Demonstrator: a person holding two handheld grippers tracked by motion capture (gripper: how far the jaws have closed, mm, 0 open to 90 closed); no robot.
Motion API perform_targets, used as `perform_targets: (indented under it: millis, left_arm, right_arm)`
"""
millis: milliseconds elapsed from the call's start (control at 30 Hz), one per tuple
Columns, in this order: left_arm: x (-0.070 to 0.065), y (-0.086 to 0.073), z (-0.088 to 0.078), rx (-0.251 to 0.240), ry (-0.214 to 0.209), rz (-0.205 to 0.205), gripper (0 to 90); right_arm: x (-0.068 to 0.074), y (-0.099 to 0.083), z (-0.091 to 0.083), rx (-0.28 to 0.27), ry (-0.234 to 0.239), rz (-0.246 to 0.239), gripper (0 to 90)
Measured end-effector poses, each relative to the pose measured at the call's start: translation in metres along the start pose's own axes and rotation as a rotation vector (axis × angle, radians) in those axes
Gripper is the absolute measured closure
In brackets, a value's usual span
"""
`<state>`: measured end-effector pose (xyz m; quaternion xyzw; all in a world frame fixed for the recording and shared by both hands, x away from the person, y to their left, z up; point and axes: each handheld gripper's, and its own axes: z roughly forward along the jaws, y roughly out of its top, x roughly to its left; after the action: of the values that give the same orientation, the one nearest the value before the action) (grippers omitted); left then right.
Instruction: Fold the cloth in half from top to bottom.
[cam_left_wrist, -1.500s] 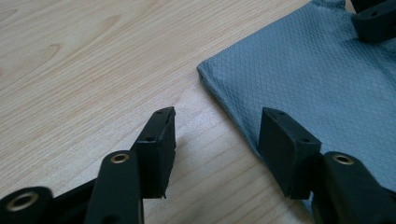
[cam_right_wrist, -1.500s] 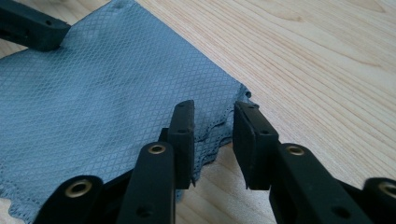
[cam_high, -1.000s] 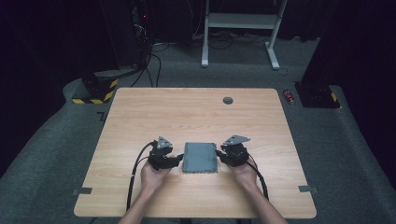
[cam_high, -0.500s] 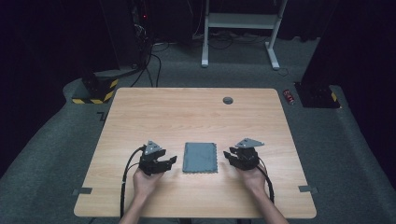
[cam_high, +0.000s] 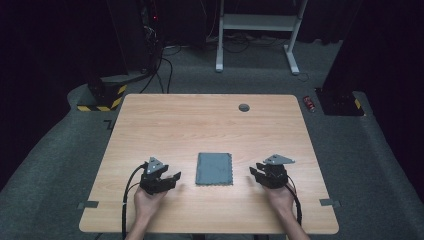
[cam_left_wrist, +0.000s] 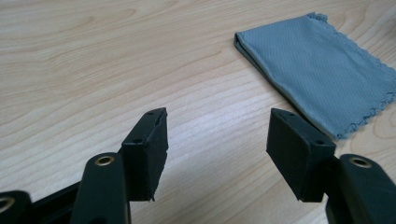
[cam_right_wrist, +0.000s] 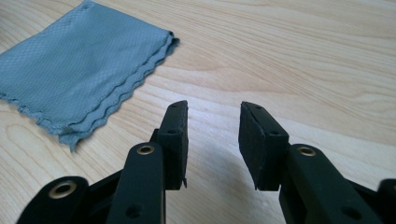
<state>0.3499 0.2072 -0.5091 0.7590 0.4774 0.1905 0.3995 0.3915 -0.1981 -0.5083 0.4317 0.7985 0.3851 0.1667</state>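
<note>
Table (cam_high: 210, 125) is sitting bare apart from the work piece and a small dark round disc (cam_high: 244, 107) near its far edge. The grey cloth (cam_high: 214, 168) is lying flat near the middle of the near half, folded into a neat rectangle, with stacked scalloped edges showing in the right gripper view (cam_right_wrist: 84, 65) and a clean fold line along one side in the left gripper view (cam_left_wrist: 322, 70). Left gripper (cam_high: 171, 179) is hovering just left of the cloth, jaws wide apart, nothing between them, not touching the fabric. Right gripper (cam_high: 255, 171) is sitting to the right of the cloth, a bit farther off, jaws apart by a narrower gap, also empty. Judging by the layout, the fold looks done and both grippers are standing clear of it; step in hand reads as release/inspect. If another fold is wanted, the next move is calling for each gripper to be coming in low at a cloth edge, pinching all layers together, and lifting evenly so the stack isn't sliding apart.
</note>
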Motion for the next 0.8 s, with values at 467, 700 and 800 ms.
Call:
perform_targets:
  millis: [467, 700, 800]
  left_arm:
    - [0.013, -0.014, -0.007, 0.013, 0.039, -0.031, 38.3]
    - [0.019, -0.019, -0.01, 0.019, 0.065, -0.036, 38.2]
    - [0.023, -0.022, -0.009, 0.023, 0.076, -0.043, 38.0]
  right_arm:
    - [-0.009, -0.012, -0.008, 0.021, -0.049, 0.004, 61.8]
    - [-0.019, -0.017, -0.011, 0.032, -0.085, 0.008, 61.7]
    - [-0.021, -0.019, -0.012, 0.032, -0.095, 0.011, 61.5]
